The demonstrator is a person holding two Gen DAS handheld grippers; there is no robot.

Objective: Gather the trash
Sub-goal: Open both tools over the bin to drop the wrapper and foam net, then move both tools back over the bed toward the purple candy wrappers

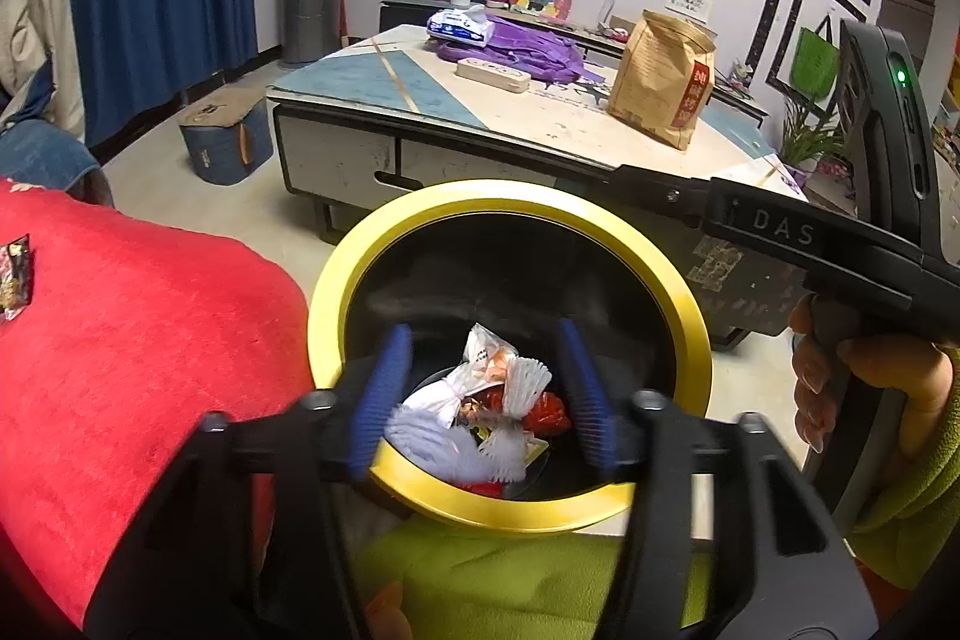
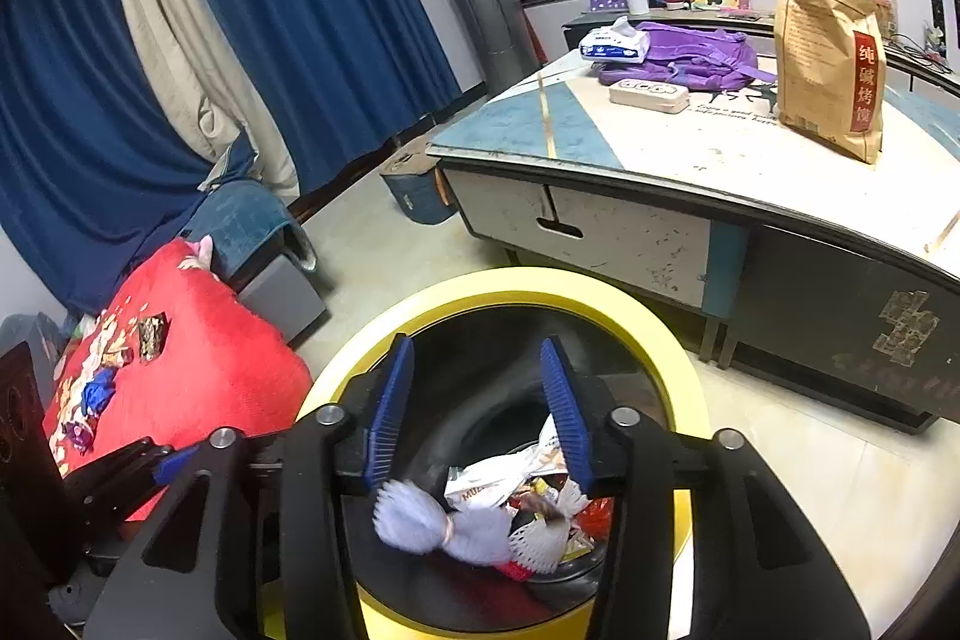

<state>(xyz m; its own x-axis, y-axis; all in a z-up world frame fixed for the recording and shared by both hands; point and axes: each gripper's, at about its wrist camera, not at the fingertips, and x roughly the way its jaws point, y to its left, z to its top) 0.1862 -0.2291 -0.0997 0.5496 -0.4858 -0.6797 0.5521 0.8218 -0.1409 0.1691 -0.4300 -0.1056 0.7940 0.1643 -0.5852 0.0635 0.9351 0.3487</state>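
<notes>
The left gripper [image 1: 486, 394] fills the near edge of its own view, tilted down over the trash bin [image 1: 336, 304], its blue pads [image 1: 384, 400] standing apart with nothing pressed between them; the right gripper [image 2: 474, 412] is posed the same way in its view, angled down into the bin's mouth, its pads [image 2: 393, 412] also apart and gripping nothing; in the left view its black body reaches in from the right, held by a hand [image 1: 822, 370] in a green sleeve [image 1: 918, 472], fingers curled round the handle.

The bin has a yellow rim [image 2: 648, 328] and a dark inside; it stands on the floor between the red-covered seat [image 1: 138, 340] on the left and the low table [image 2: 690, 148] further off on the right; the collected trash [image 1: 480, 400] lies at the bottom of the bin, below both sets of pads: white foam netting [image 2: 420, 523], blurred in both views, pale wrappers [image 2: 510, 478] and a red wrapper [image 1: 549, 415]; whether the netting touches anything I cannot tell.

More litter remains on the red seat: a dark wrapper [image 2: 151, 335], a blue scrap [image 2: 99, 394] and smaller bits nearer; on the table stand a brown paper bag [image 2: 831, 67], a purple bag [image 2: 696, 55], a tissue pack [image 2: 615, 43] and a power strip [image 2: 648, 94].
</notes>
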